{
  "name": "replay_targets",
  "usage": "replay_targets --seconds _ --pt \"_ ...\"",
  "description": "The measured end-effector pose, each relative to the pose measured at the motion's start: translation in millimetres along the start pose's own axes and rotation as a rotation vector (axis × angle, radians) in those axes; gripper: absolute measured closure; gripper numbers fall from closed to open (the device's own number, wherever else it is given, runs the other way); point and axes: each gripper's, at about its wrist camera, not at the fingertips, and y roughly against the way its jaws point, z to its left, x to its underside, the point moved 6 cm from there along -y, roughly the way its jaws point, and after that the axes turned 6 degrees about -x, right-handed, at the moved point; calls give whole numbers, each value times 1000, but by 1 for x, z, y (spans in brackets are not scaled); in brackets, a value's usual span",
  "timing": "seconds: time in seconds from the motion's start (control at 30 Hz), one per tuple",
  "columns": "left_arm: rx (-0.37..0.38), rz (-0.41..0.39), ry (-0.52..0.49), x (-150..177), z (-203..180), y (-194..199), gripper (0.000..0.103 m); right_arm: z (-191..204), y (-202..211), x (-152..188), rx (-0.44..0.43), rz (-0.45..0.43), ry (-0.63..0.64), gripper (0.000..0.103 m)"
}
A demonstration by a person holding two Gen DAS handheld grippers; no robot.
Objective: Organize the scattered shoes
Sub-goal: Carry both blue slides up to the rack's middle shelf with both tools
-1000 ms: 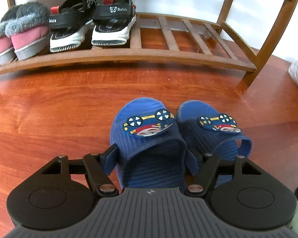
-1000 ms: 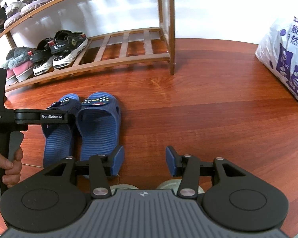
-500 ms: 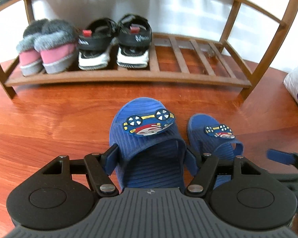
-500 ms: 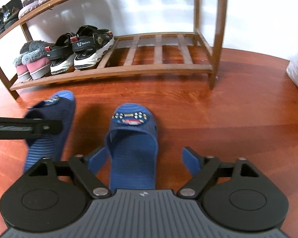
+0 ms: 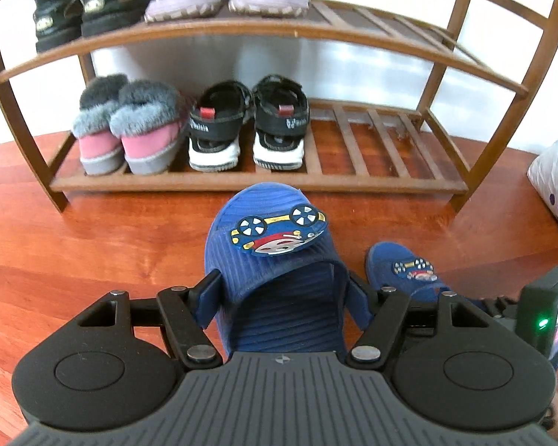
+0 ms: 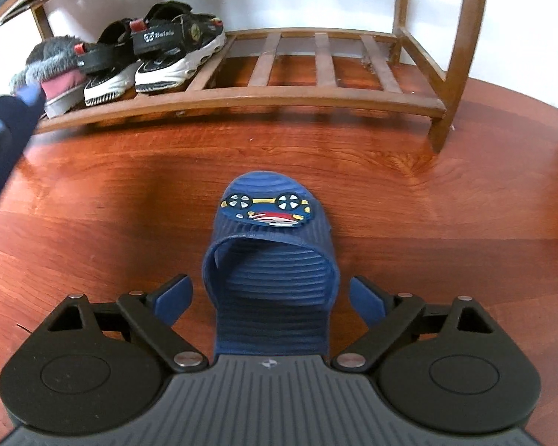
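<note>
Left claw (image 5: 279,297) pinching a blue slipper (image 5: 268,260), holding it raised off the floor (image 5: 93,241) before the shoe rack's (image 5: 241,184) front rail. Right claw (image 6: 271,297) spread, having just been opening, straddling without touching the second blue slipper (image 6: 271,245) lying on the floor.

L gripper (image 5: 284,303): pitched steeply down, both blue pads pressed on sides of blue slipper (image 5: 275,260), clamped, lifted clear of floor. R gripper (image 6: 271,297): also angled down, jaws spread wide, pads standing off either side of second blue slipper (image 6: 271,256), no contact. R jaws opened wide within the last sec. R gripper body visible at right edge of L view.
</note>
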Motion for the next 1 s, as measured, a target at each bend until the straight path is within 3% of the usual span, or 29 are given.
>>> replay_targets --seconds 0.1,0.4,1.0 --pt "6 -15 1 -15 2 8 33 2 -7 0 15 0 10 22" --pt "17 -106 -50 -72 -14 24 33 0 1 -6 21 -37 1 27" --pt "10 -224 -153 -186 -98 0 33 -37 127 -18 17 -148 -183 27"
